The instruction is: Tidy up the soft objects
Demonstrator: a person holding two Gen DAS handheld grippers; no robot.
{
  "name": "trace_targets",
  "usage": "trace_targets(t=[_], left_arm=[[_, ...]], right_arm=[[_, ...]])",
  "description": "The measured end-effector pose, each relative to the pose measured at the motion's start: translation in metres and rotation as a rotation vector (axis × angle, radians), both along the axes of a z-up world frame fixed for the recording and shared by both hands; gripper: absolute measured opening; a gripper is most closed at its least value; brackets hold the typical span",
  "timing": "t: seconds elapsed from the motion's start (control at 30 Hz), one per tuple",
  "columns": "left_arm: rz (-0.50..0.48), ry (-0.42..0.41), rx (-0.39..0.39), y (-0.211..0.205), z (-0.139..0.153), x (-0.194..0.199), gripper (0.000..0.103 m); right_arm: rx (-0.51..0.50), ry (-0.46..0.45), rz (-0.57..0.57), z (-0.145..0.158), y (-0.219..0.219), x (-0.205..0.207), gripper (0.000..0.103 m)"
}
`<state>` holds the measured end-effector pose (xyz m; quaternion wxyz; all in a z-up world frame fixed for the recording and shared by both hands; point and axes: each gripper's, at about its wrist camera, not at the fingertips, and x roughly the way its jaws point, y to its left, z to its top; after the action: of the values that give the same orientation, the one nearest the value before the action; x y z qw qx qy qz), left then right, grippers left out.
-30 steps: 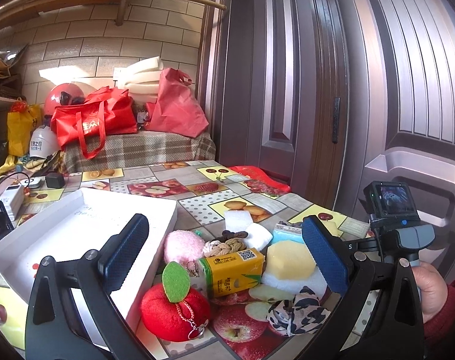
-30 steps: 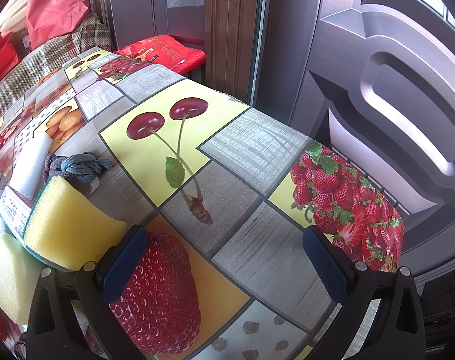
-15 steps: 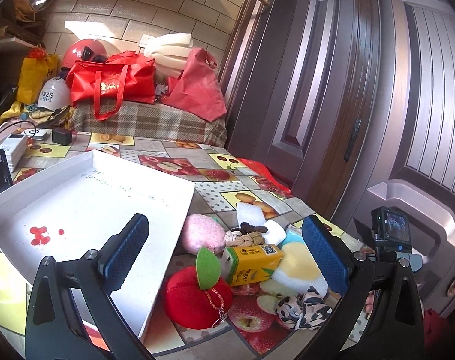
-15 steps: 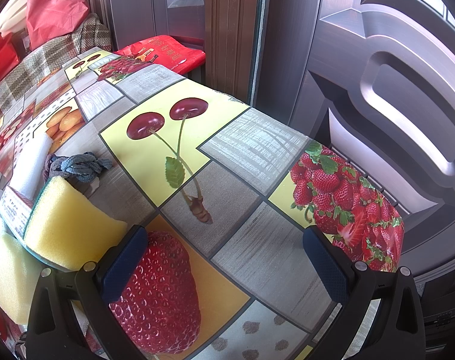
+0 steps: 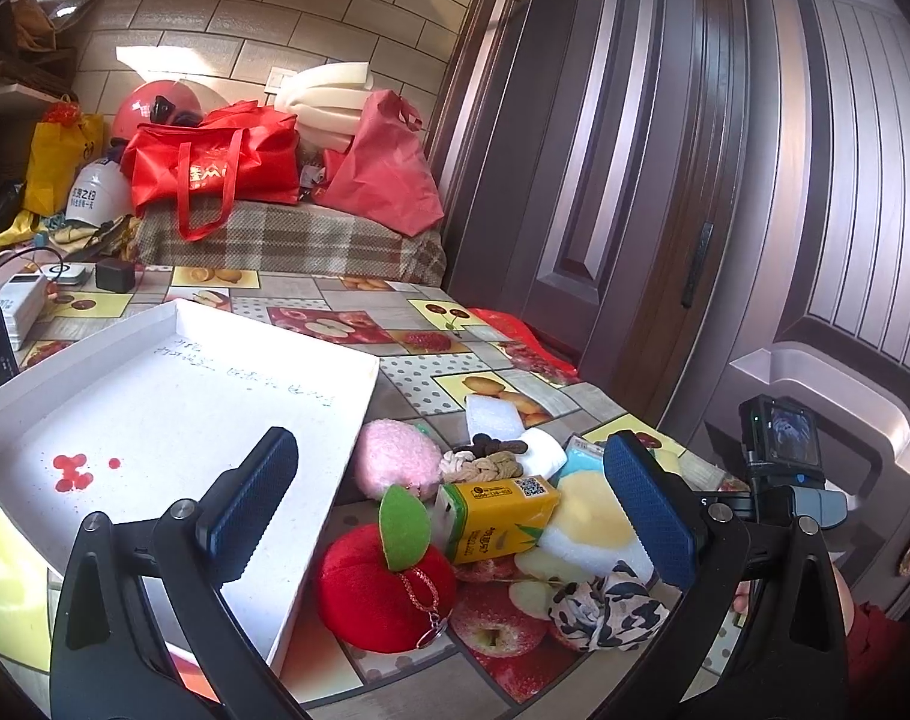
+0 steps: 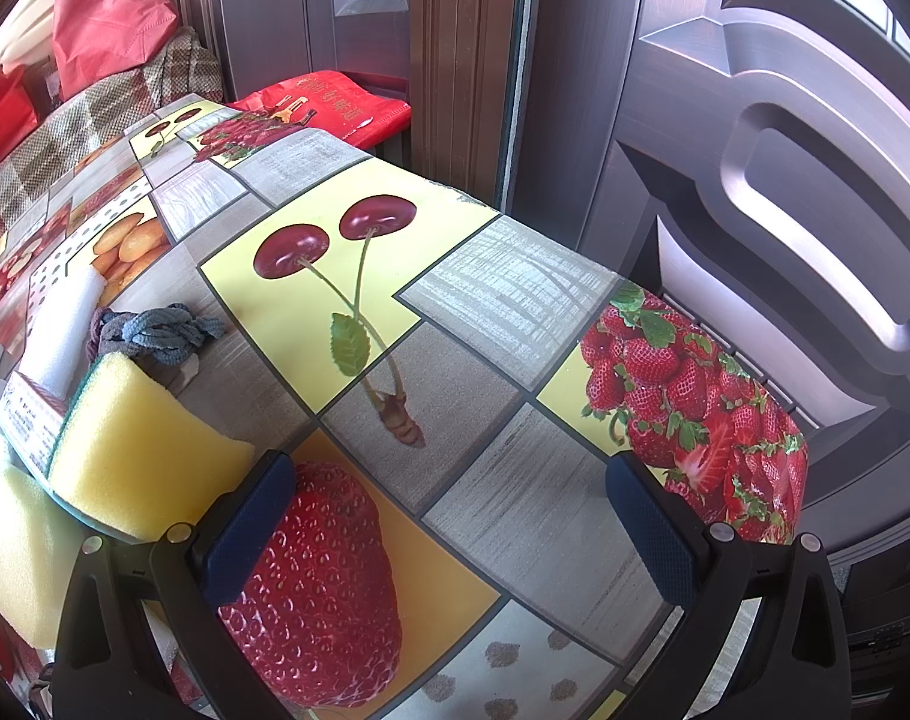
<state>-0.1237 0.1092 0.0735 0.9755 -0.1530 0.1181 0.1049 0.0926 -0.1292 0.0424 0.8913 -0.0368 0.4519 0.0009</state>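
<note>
A pile of soft things lies on the fruit-print table: a red plush apple (image 5: 377, 594), a pink plush ball (image 5: 392, 459), a yellow drink carton (image 5: 497, 516), a yellow and white sponge (image 5: 593, 531), a leopard scrunchie (image 5: 605, 600) and a rope knot (image 5: 482, 468). A white tray (image 5: 173, 402) sits left of the pile. My left gripper (image 5: 449, 516) is open and empty above the pile. My right gripper (image 6: 449, 531) is open and empty over the table's right edge, beside a yellow sponge (image 6: 137, 444) and a blue-grey knitted tie (image 6: 155, 330).
A brown door (image 5: 755, 180) stands close on the right. A checked bench with red bags (image 5: 215, 168) is behind the table. A power bank and charger (image 5: 29, 294) lie at the far left. A red bag (image 6: 323, 105) sits past the table's far edge.
The left gripper has risen and pulled back to the left, so more of the white tray shows. The right gripper has not moved.
</note>
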Motion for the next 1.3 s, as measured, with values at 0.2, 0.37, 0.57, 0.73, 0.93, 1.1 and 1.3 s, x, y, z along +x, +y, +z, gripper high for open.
trace_targets(t=[0.2,0.37,0.57,0.73,0.93,1.1,1.3], left_arm=[[-0.004,0.013,0.009,-0.001,0.0,0.001,0.103],[-0.007,0.011,-0.004,0.001,0.001,-0.001,0.103],[0.008,0.023,-0.019,0.012,0.002,-0.018,0.103],[0.0,0.048,0.0,0.023,0.0,-0.043,0.103],[-0.103,0.142,0.01,0.03,-0.01,-0.052,0.103],[-0.173,0.195,0.024,0.017,-0.013,-0.033,0.103],[-0.245,0.322,0.142,-0.013,-0.021,0.018,0.103]], right_arm=[[0.0,0.0,0.0,0.0,0.0,0.0,0.103],[0.0,0.0,0.0,0.0,0.0,0.0,0.103],[0.0,0.0,0.0,0.0,0.0,0.0,0.103],[0.0,0.0,0.0,0.0,0.0,0.0,0.103],[0.0,0.0,0.0,0.0,0.0,0.0,0.103],[0.0,0.0,0.0,0.0,0.0,0.0,0.103],[0.0,0.0,0.0,0.0,0.0,0.0,0.103]])
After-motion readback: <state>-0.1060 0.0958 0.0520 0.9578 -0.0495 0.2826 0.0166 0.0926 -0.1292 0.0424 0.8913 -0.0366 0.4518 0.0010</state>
